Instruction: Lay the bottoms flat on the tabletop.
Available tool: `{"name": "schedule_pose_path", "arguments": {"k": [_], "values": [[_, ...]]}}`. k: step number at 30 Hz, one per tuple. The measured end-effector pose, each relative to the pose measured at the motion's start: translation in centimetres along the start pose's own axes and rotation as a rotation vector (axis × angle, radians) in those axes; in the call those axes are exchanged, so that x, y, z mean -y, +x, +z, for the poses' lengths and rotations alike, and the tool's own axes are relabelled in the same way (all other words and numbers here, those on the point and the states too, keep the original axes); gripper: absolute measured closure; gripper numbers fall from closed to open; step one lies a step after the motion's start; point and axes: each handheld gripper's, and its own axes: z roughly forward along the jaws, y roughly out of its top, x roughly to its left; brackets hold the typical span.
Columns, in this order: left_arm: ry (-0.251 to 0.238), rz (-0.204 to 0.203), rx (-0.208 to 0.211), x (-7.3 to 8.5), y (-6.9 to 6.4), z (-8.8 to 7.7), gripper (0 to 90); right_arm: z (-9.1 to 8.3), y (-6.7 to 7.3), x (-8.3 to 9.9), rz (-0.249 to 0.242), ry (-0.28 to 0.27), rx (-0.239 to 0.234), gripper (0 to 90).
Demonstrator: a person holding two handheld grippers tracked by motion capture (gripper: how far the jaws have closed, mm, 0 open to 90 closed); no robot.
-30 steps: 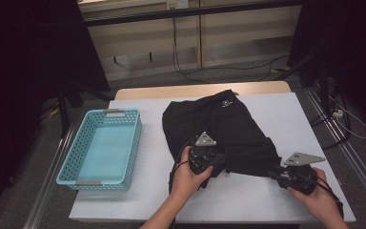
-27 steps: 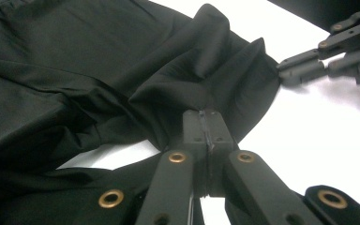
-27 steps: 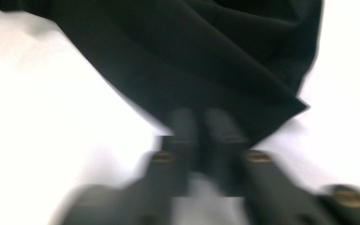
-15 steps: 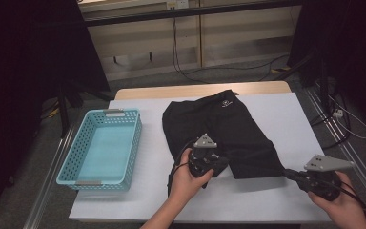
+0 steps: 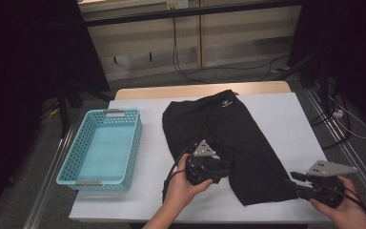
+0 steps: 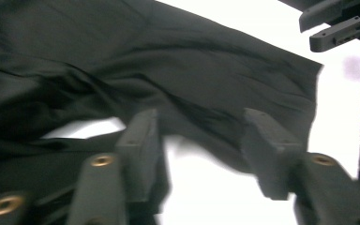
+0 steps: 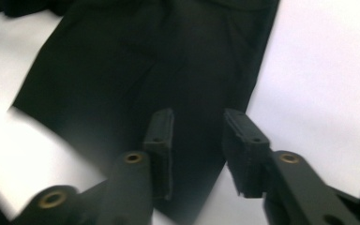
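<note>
The white worktop (image 5: 286, 119) holds black shorts (image 5: 228, 138) in its middle, with a tiny white logo (image 5: 226, 104) too small to read. A blue basket (image 5: 102, 148) sits near the left edge. The left tool (image 6: 201, 136) and right tool (image 7: 197, 136) have just been opening, gripping nothing.

the high view is dim at its edges, near black at 9 and 3 o'clock, while overhead light falls on the white desk (image 5: 276, 119), which stays bright and sharp. the black shorts (image 5: 228, 138) swallow detail and show few folds. in the left gripper view the cloth smears with motion blur, and the desk blows out to white glare. the right gripper view is soft throughout, with its near jaws out of focus.
</note>
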Motion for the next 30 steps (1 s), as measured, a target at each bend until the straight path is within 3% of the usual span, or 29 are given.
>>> {"name": "schedule_pose_path", "arguments": {"k": [4, 7, 12, 15, 18, 21, 30], "values": [[0.003, 0.008, -0.034, 0.2, 0.9, -0.5, 32.8, 2.3, -1.3, -1.1, 0.036, 0.008, 0.056, 58.8], [0.011, 0.019, -0.047, 0.4, 1.6, -0.9, 28.2, 4.0, -2.5, -1.7, 0.094, 0.011, 0.091, 58.6], [0.016, 0.022, -0.07, 0.7, 2.7, -1.3, 25.4, 6.2, -3.6, -2.5, 0.146, 0.007, 0.109, 63.1], [0.015, 0.017, -0.091, 0.8, 3.3, -1.6, 24.8, 7.3, -3.8, -2.9, 0.156, 0.01, 0.107, 66.2], [0.004, 0.002, -0.107, 0.9, 3.9, -2.0, 24.6, 8.3, -3.6, -3.2, 0.136, 0.038, 0.107, 76.9], [0.001, -0.012, -0.121, 1.1, 4.6, -2.4, 24.5, 8.4, -3.7, -3.2, 0.145, 0.03, 0.088, 90.0], [-0.01, -0.027, -0.15, 1.4, 5.4, -3.3, 24.3, 7.2, -4.7, -2.1, 0.176, 0.03, 0.085, 90.0]]}}
